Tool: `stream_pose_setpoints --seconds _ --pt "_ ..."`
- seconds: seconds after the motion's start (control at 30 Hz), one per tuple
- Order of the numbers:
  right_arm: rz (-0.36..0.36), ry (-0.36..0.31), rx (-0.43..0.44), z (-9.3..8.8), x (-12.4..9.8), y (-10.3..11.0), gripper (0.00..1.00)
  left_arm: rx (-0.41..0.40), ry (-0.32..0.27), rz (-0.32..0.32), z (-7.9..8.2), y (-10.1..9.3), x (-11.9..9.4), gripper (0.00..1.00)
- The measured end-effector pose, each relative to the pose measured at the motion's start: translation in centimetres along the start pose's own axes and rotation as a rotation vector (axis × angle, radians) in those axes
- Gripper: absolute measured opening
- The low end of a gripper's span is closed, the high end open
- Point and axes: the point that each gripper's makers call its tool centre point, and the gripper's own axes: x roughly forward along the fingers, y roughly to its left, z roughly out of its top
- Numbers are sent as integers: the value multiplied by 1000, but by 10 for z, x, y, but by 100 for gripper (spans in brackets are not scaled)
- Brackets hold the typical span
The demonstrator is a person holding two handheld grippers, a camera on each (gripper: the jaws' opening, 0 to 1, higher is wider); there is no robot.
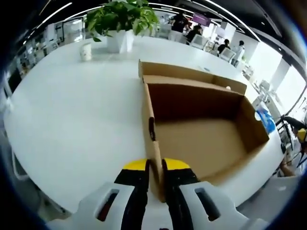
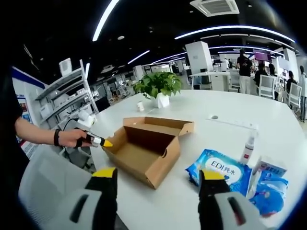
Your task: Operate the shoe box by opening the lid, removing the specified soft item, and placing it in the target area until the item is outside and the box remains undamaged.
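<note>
My left gripper [image 1: 157, 173] is clamped on the near wall of the open, empty shoe box [image 1: 201, 124]. My right gripper [image 2: 158, 181] hangs wide open, empty. The soft blue packet [image 2: 219, 171] lies right of the box: light, slippery; pinch an edge.

Open shoe box [image 2: 144, 146] (blue packet [image 2: 219, 171] beside)

Matt brown cardboard shoe box [image 1: 201, 129] on a smooth, glossy white table [image 1: 72, 110].
</note>
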Motion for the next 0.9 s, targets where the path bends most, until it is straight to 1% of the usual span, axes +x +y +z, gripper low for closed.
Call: stream_pose_setpoints --seconds 0.3,0.4,0.47,0.6,0.67,0.8,0.9 --pt "-8 0 12 0 -1 -2 67 23 -15 61 1 1 -1 4" --pt "-37 18 24 -3 3 -9 65 9 -21 74 1 3 -1 4" --pt "-48 19 37 -3 7 -11 65 10 -24 81 1 3 0 4" --pt "-58 27 34 1 18 -13 65 11 -31 78 1 4 0 4" --pt "-61 31 33 4 25 -14 65 -1 -35 74 1 4 -1 4" --pt "-61 32 42 11 35 -14 65 10 -33 77 1 3 -1 4" --pt "-59 34 48 14 45 -14 64 2 -32 68 1 4 -1 4"
